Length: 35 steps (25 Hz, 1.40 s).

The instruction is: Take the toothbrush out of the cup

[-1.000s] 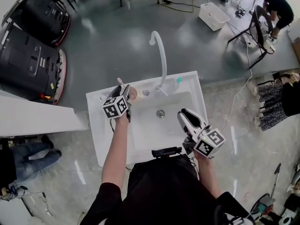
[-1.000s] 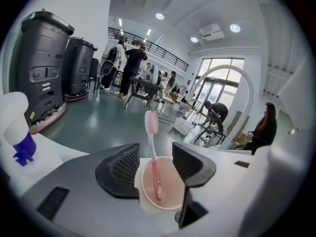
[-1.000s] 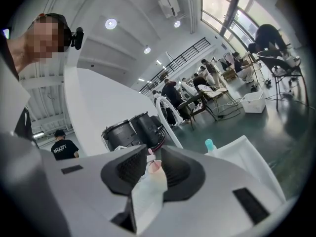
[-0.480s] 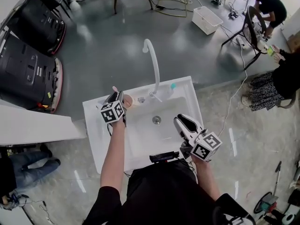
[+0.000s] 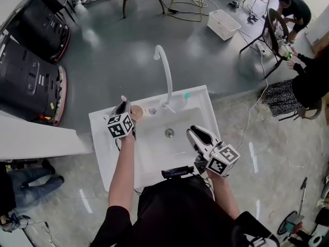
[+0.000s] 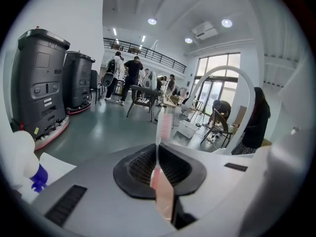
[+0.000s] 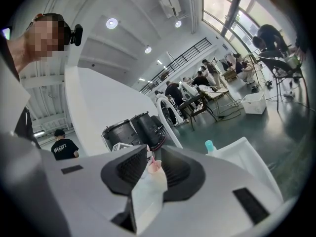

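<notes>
A pink toothbrush (image 5: 123, 99) stands in a tan cup (image 5: 138, 112) on the back left rim of the white sink (image 5: 105, 138). My left gripper (image 5: 125, 108) is at the cup, its jaws closing, and the pads press on the toothbrush handle (image 6: 160, 189). The bristled head (image 6: 166, 125) sticks up beyond the jaws in the left gripper view. My right gripper (image 5: 194, 133) hangs over the sink's front right, open with nothing between its fingers. In the right gripper view the cup (image 7: 155, 166) and toothbrush (image 7: 149, 158) show far off through the gap.
A tall curved white faucet (image 5: 163, 68) rises behind the basin, with a teal-capped bottle (image 5: 186, 95) on the rim to its right. Grey machines (image 5: 28, 71) stand at the left. People, chairs and a white bin (image 5: 222, 24) are on the floor beyond.
My left gripper's jaws have drawn together on the toothbrush at the cup. The right gripper holds its place over the sink. The head view has shifted a little.
</notes>
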Tool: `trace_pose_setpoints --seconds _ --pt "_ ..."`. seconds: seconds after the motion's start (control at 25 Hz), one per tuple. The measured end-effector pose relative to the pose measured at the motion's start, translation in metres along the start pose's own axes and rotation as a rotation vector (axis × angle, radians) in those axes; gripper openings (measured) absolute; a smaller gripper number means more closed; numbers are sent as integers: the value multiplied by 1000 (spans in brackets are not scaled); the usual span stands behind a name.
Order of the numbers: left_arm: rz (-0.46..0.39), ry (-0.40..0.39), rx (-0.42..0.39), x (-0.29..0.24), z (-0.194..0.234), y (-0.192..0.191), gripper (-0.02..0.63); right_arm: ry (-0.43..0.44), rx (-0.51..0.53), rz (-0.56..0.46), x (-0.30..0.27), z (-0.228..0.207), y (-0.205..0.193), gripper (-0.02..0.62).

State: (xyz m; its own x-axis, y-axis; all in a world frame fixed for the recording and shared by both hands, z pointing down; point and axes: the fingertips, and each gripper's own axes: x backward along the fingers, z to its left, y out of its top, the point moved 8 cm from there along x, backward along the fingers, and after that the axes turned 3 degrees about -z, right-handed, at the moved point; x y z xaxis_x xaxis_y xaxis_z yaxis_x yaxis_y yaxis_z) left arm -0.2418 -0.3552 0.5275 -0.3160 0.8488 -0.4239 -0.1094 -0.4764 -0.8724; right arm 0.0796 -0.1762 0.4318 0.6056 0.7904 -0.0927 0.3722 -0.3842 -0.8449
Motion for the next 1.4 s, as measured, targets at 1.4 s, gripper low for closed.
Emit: trace_pose_setpoints --seconds 1.4 --pt "-310 -524 241 124 -32 79 23 147 88 60 -33 43 4 80"
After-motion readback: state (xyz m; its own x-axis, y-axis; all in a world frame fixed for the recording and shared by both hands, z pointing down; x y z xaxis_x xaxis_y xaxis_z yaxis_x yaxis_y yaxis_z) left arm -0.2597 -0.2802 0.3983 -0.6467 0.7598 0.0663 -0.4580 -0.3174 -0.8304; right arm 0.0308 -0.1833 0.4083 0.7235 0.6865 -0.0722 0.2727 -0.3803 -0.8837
